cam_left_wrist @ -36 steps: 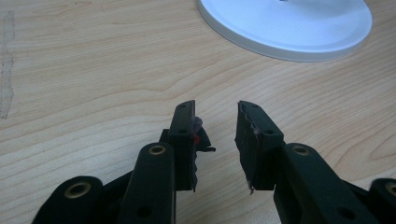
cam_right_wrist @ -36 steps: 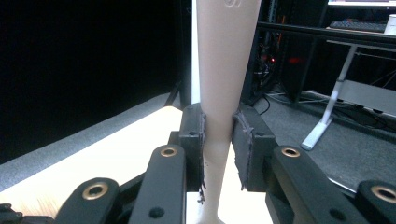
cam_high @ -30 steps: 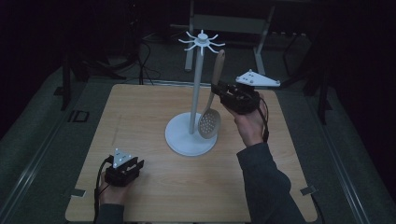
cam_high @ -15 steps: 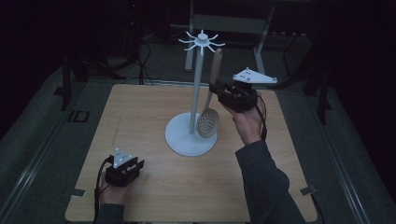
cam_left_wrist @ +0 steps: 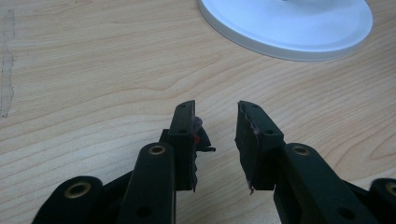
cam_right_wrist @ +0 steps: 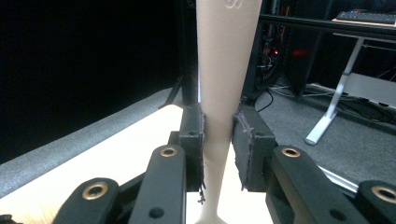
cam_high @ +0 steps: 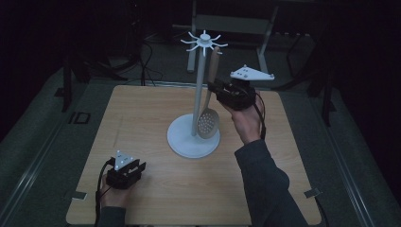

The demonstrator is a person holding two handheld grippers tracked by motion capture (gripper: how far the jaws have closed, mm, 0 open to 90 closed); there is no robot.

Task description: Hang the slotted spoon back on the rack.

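High view: right gripper (cam_high: 213,90) pinched slotted spoon (cam_high: 208,124) handle beside white hook stand (cam_high: 194,141), bowl above its base; left gripper (cam_high: 126,171) rested on table (cam_high: 142,113). Left gripper view: spread, empty. Right gripper view: clamped on handle (cam_right_wrist: 219,93).

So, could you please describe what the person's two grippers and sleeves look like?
Both are black, boxy tools. The right gripper carries a grey three-cornered plate on top, as does the left gripper, and a black cable trails from each. Up close, the left gripper's black jaws show brass-coloured pivot rivets and ragged dark pads. The right arm wears a dark grey long sleeve.
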